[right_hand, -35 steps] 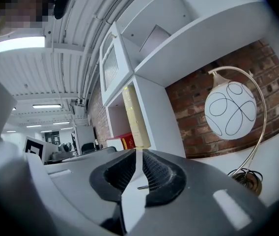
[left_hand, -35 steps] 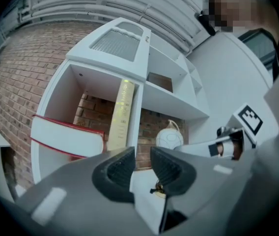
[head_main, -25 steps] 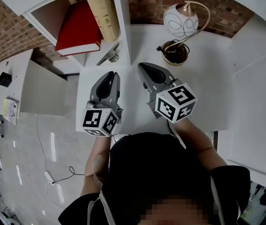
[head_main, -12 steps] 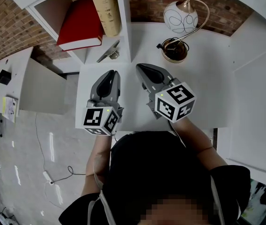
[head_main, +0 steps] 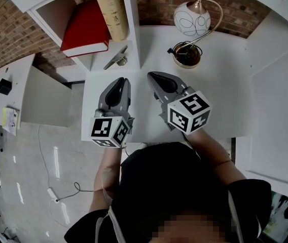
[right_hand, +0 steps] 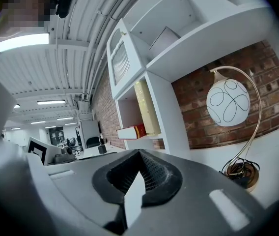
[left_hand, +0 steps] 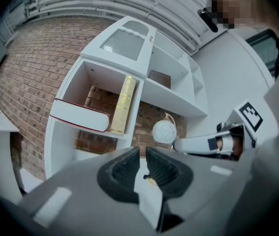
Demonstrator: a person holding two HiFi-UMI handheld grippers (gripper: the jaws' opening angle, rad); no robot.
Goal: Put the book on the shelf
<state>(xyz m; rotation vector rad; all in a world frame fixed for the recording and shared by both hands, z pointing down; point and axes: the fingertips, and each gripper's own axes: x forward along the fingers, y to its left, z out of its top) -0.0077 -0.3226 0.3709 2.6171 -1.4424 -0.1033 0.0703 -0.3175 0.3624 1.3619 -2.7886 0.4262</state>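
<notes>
- The left gripper [head_main: 119,81] is held level over the near left part of the white table [head_main: 225,100]; its jaws are clenched together and nothing is gripped between them
- The right gripper [head_main: 152,75] is held just beside it, to its right, with its jaws likewise pressed shut and empty
- The two grippers are kept apart from each other, and both are pointed towards the back of the table
- A white shelf [head_main: 132,32] is set at the far left of the table, against a brick wall [head_main: 159,4]
- A red book [head_main: 85,27] is seen lying flat in an open compartment of the shelf, its white page edge turned towards the grippers
- A tan book [head_main: 111,9] is stood upright just beside the red one, against the right wall of the same compartment
- Both books are well apart from the grippers and are touched by neither
- A small grey item [head_main: 117,59] is seen on the level below the books; what it is cannot be told
- A lamp [head_main: 191,19] with a white globe and a curved brass stem is placed on the table to the right of the shelf
</notes>
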